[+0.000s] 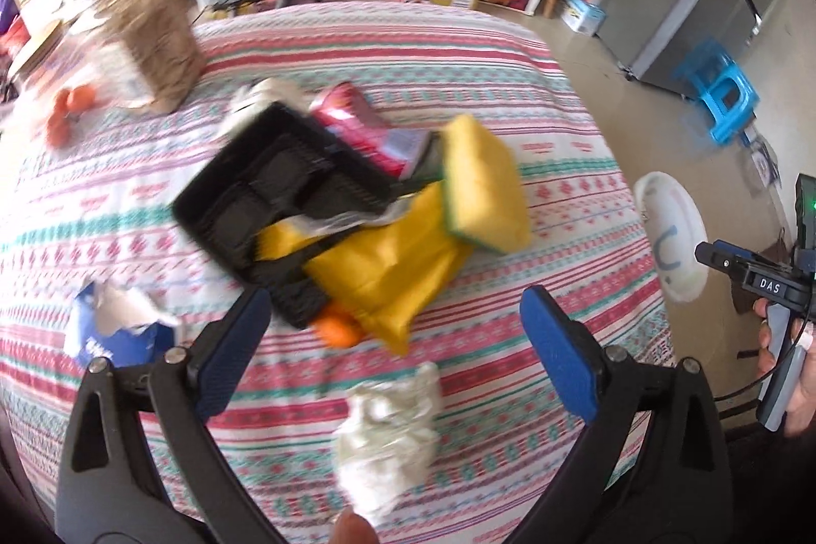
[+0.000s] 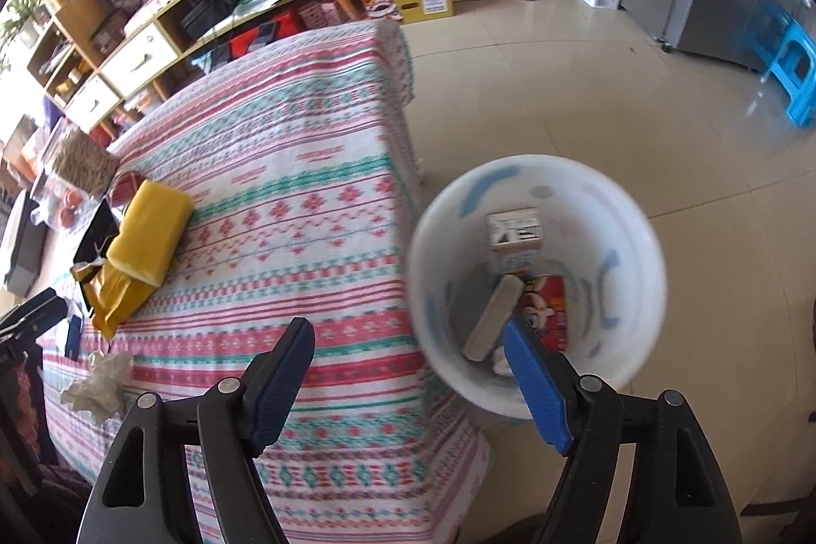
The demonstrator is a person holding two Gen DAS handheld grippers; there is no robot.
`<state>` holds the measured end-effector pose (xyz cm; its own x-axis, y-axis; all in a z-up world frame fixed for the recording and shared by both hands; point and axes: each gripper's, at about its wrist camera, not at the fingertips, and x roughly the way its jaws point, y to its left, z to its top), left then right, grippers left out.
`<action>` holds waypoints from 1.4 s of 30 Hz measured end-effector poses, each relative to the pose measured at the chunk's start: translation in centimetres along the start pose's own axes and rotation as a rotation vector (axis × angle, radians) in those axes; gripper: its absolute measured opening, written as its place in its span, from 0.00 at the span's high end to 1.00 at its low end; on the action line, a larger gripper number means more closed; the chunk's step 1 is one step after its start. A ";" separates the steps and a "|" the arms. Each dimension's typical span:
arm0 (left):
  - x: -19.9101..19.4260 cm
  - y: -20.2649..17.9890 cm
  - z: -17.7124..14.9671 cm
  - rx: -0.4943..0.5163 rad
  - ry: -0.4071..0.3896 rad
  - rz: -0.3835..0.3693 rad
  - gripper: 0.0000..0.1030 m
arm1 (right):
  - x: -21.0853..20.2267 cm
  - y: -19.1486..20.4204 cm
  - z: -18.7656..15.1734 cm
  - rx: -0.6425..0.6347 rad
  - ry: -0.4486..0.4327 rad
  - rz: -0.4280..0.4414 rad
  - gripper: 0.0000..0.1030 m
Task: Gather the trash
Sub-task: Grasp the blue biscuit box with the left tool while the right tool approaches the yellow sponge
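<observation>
Striped pink-and-teal cloth-covered counter (image 1: 510,49) cluttered with black plastic tray (image 1: 275,202) and yellow sponge (image 1: 484,182). White plastic bin (image 2: 438,207) on beige tiled floor (image 2: 586,85). Left gripper (image 1: 395,353) and right gripper (image 2: 408,381) jaws released, empty.

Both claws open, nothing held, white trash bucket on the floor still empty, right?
Not empty. The right wrist view shows the white bucket on the floor already holding trash: a small box, a flat pale piece and a red printed packet. The left claw and right claw are open, holding nothing.
</observation>
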<state>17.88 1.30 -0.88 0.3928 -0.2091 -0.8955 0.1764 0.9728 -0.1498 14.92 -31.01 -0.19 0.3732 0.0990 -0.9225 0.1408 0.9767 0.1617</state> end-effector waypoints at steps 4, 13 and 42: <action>-0.8 3.0 -0.5 -0.050 0.001 0.029 0.05 | 0.6 2.6 0.6 -0.012 0.004 0.018 0.24; -1.1 9.1 -1.9 -0.151 0.025 0.143 0.05 | 2.3 10.5 2.2 -0.100 -0.004 0.072 0.23; 3.8 18.9 -4.7 -0.642 0.065 0.191 0.57 | 7.6 19.7 3.6 -0.120 0.049 0.197 0.23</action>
<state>18.40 19.34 -9.06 0.3049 -0.0412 -0.9515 -0.4700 0.8624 -0.1879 23.78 -11.71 -2.74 0.3374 0.2966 -0.8934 -0.0419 0.9528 0.3005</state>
